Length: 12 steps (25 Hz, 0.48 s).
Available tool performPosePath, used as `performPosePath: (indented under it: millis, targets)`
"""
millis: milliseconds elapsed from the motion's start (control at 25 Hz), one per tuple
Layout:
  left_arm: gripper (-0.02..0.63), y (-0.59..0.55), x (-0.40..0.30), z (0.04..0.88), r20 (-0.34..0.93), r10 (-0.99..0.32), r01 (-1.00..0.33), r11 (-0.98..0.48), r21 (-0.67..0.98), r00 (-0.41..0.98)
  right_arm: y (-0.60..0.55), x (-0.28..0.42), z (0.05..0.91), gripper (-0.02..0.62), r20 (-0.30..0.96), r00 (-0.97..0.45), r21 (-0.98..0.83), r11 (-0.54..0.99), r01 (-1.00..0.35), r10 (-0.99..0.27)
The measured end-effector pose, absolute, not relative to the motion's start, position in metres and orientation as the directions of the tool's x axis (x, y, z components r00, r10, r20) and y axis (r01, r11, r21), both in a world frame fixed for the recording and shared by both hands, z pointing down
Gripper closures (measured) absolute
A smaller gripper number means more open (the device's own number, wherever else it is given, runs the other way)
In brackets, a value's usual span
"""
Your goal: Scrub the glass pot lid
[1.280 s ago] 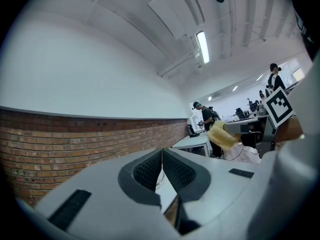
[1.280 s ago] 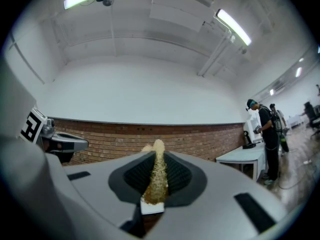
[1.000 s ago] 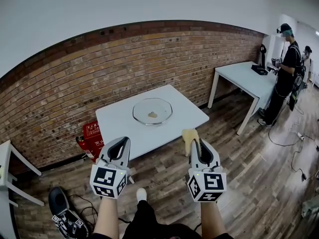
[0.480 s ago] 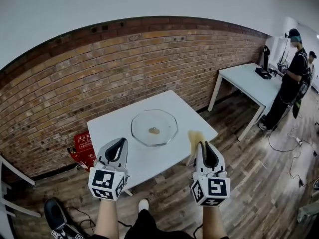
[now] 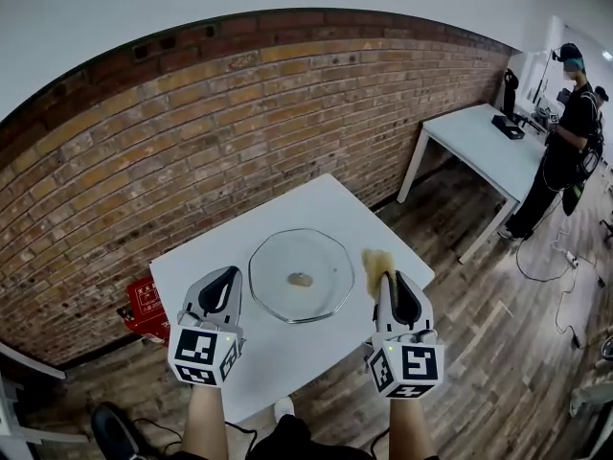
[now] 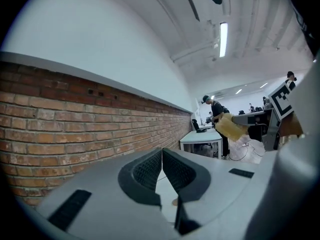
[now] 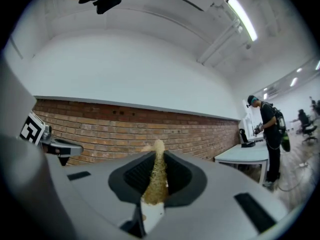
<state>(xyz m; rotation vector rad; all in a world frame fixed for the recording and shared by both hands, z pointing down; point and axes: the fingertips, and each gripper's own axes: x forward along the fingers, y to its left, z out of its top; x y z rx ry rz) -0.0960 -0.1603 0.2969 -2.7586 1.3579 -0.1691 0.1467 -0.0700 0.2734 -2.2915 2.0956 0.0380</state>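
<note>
Left gripper [image 5: 226,278] clenched on nothing, right gripper [image 5: 385,278] pinching the yellow scrub sponge [image 5: 374,261]: you're on the approach.
Your round clear glass pot lid [image 5: 278,262] lies flat mid-top on the small white square table [image 5: 316,204], and both tools hover short of it by the near edges. Next, likely: steady the rim with the left and lower the sponge onto the glass.

At twelve o'clock the glass lid [image 5: 302,274] takes the middle of the white table [image 5: 287,214]. I see bare tabletop at eleven and one o'clock to pass over. The brick wall [image 5: 239,132] blocks just behind. At two o'clock, a second table [image 5: 477,142] and a person [image 5: 578,123] stand well apart.
</note>
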Motion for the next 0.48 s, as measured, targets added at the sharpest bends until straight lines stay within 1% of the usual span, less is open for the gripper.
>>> performPosePath:
  millis: [480]
  targets:
    - [0.594,-0.229,-0.102,0.319,0.103,-0.753,-0.751,-0.657,-0.064,0.650,-0.135,0.134,0.284,0.538,-0.021,0.136,0.009,-0.136,-0.991,-0.991]
